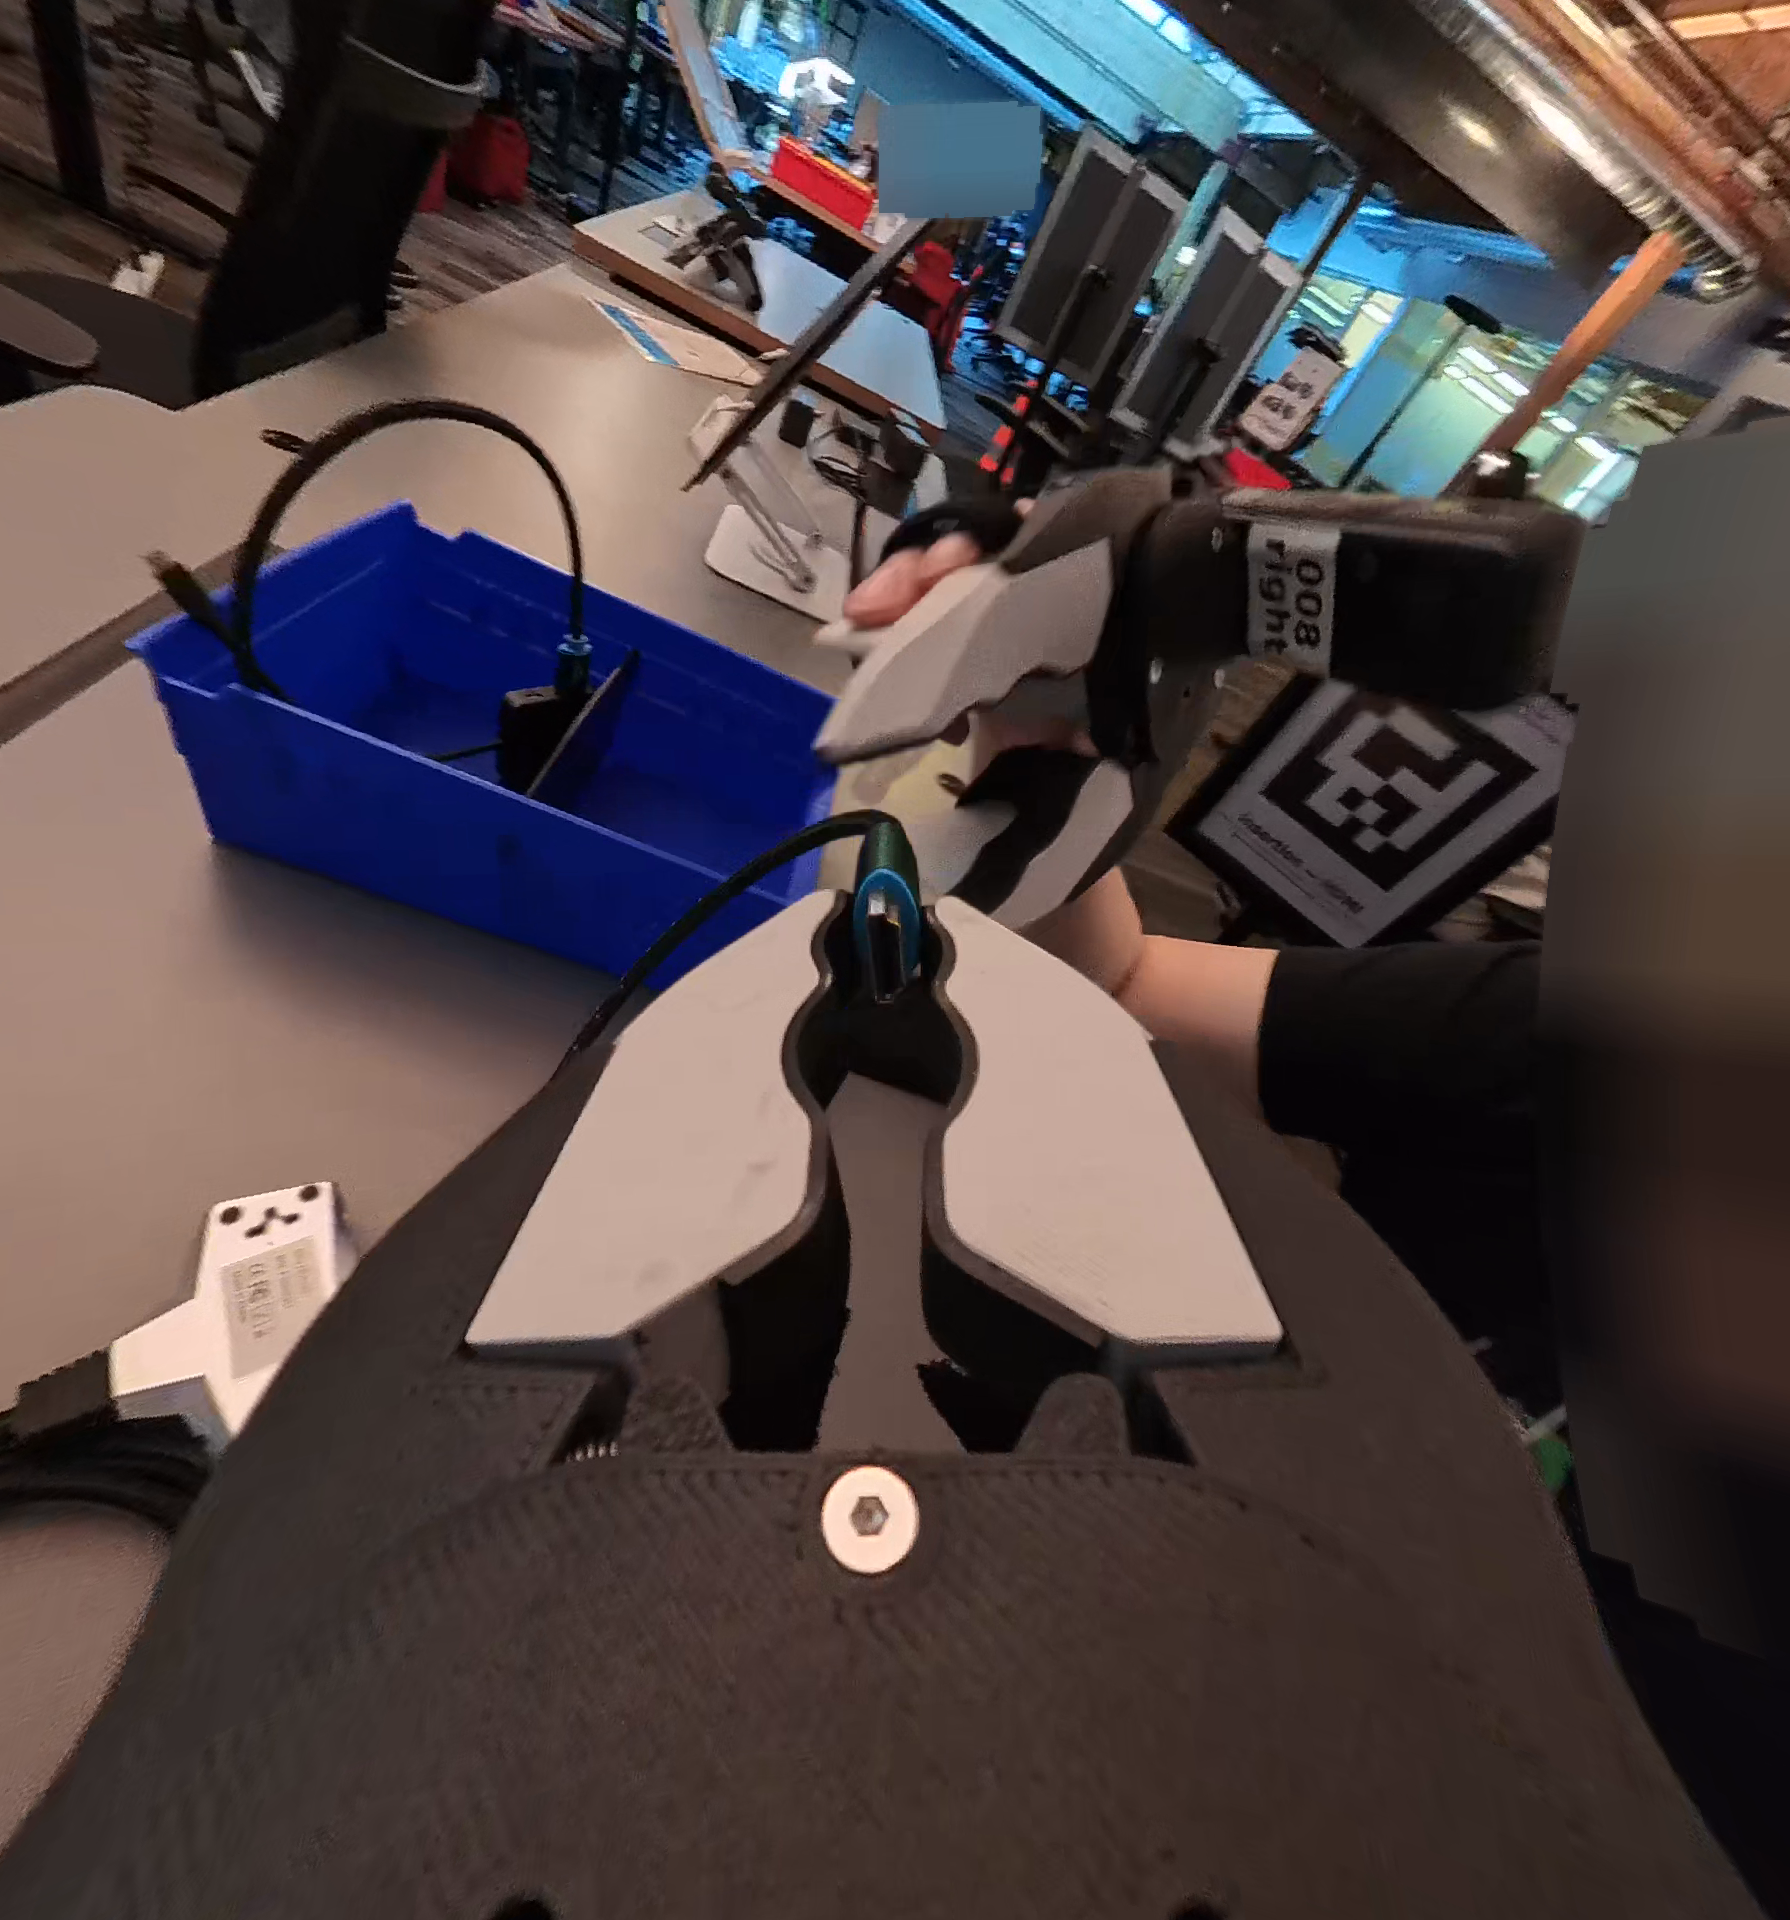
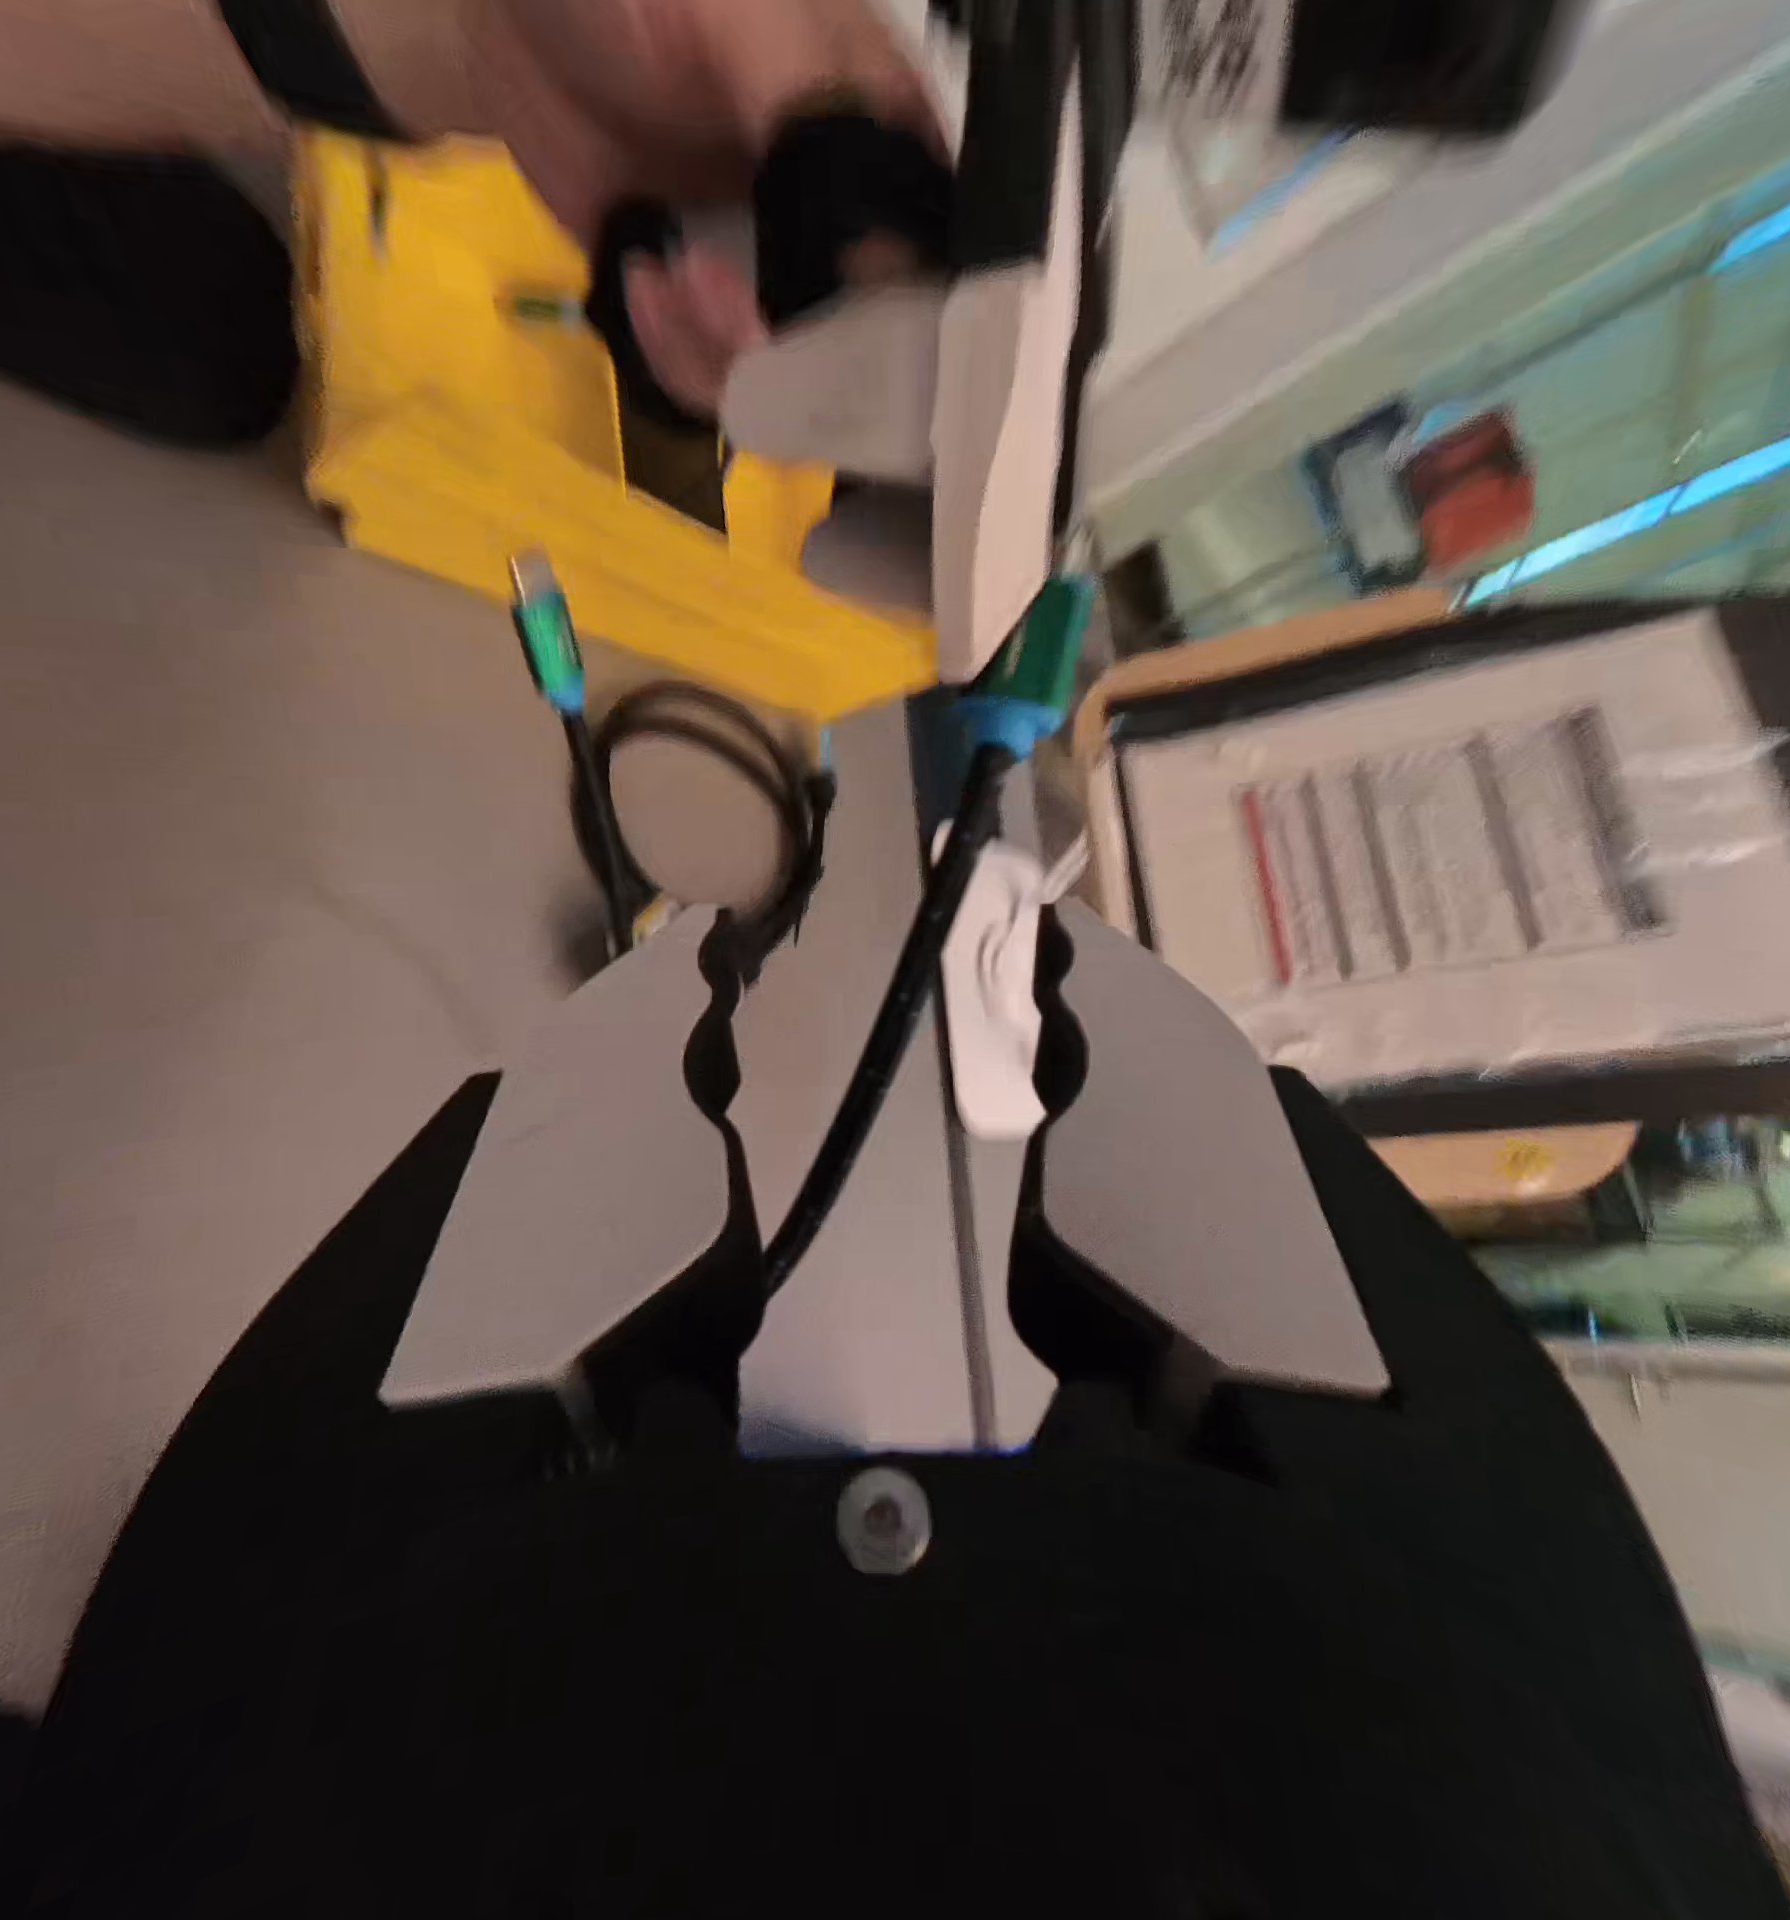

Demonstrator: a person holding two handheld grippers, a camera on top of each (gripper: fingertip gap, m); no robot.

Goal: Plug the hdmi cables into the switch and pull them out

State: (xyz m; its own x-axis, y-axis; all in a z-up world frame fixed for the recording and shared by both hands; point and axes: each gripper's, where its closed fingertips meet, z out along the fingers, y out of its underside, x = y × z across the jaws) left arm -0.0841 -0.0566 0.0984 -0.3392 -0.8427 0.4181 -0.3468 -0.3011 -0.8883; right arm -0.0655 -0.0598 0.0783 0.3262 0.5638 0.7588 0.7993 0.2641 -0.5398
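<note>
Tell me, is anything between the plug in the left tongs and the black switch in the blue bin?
Yes: the bin's near wall and the slanted divider beside the switch lie between it and the plug. The right tongs hang aside.

Table (image 1: 143, 1039) was plain grey, bin (image 1: 475, 821) was bright blue. The cable (image 1: 704, 914) was black, and its plug (image 1: 886, 914) had a dark green body with a light blue collar. Both sets of jaws were light grey on black bodies. Marker board (image 1: 1379, 800) had a black-and-white block pattern, and there was a yellow block (image 2: 517, 416) too.
</note>
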